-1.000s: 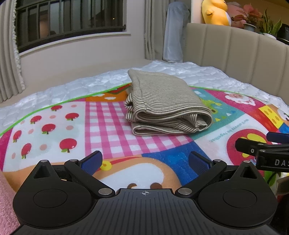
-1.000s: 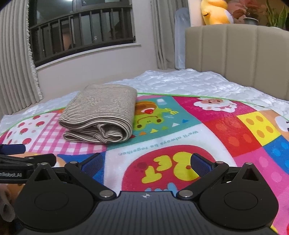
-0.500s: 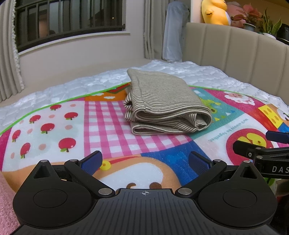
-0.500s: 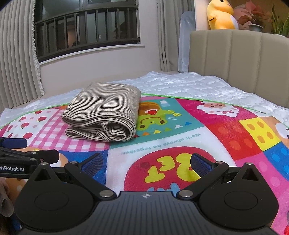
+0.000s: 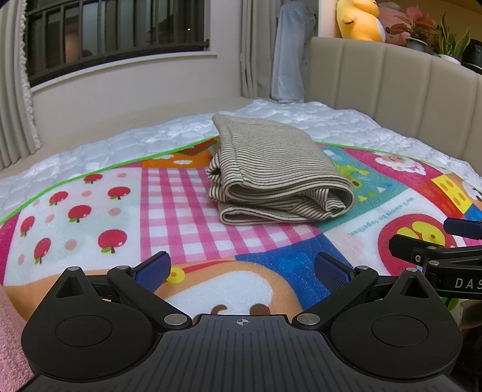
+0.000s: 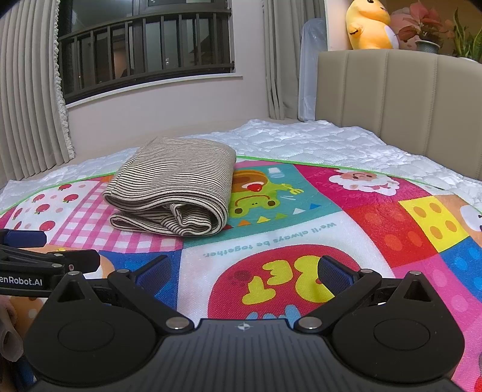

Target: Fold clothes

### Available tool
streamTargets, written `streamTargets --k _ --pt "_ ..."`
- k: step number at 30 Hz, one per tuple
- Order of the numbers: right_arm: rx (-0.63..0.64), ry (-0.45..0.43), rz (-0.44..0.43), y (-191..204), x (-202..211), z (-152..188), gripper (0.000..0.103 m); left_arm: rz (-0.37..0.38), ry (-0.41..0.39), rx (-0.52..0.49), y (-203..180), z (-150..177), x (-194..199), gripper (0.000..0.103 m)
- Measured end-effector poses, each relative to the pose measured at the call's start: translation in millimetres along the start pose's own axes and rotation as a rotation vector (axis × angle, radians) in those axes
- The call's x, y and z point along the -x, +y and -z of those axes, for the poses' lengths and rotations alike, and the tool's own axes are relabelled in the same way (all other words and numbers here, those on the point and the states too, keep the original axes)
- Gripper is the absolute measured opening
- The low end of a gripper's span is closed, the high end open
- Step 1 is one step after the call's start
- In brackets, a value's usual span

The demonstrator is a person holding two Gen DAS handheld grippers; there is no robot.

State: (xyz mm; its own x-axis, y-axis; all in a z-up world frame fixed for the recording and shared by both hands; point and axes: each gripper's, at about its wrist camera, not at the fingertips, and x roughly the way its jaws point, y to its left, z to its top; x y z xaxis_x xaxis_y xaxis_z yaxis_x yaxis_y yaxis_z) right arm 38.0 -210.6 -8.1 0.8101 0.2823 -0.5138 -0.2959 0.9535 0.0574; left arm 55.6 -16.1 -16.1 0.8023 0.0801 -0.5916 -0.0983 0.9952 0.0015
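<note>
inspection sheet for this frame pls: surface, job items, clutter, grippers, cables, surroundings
Surface: colourful cartoon-print play mat spread over a white quilted mattress cover.
Job's things: beige-and-dark striped knit garment, folded into a compact stack, lying on the mat, untouched.
Clutter: pink fuzzy fabric at the left wrist view's lower left edge; otherwise nothing seen.
Grippers: left gripper open, empty, short of the garment; right gripper open, empty, above the mat.
Cables: nothing seen.
Surroundings: beige padded headboard, yellow plush toy and potted plants on the ledge behind it, barred window, grey curtains.
</note>
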Motion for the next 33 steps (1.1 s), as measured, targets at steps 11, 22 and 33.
streamTargets --k 11,22,33 --pt "0.004 -0.002 -0.006 -1.2 0.7 0.0 0.103 0.001 0.002 0.001 0.7 -0.1 -0.7 0.103" --pt "0.001 -0.004 -0.002 -0.7 1.5 0.1 0.103 -0.005 0.007 0.000 0.7 -0.5 -1.0 0.103" --pt "0.000 -0.008 -0.005 -1.7 1.8 0.6 0.103 -0.011 -0.002 -0.004 0.6 -0.1 0.3 0.103"
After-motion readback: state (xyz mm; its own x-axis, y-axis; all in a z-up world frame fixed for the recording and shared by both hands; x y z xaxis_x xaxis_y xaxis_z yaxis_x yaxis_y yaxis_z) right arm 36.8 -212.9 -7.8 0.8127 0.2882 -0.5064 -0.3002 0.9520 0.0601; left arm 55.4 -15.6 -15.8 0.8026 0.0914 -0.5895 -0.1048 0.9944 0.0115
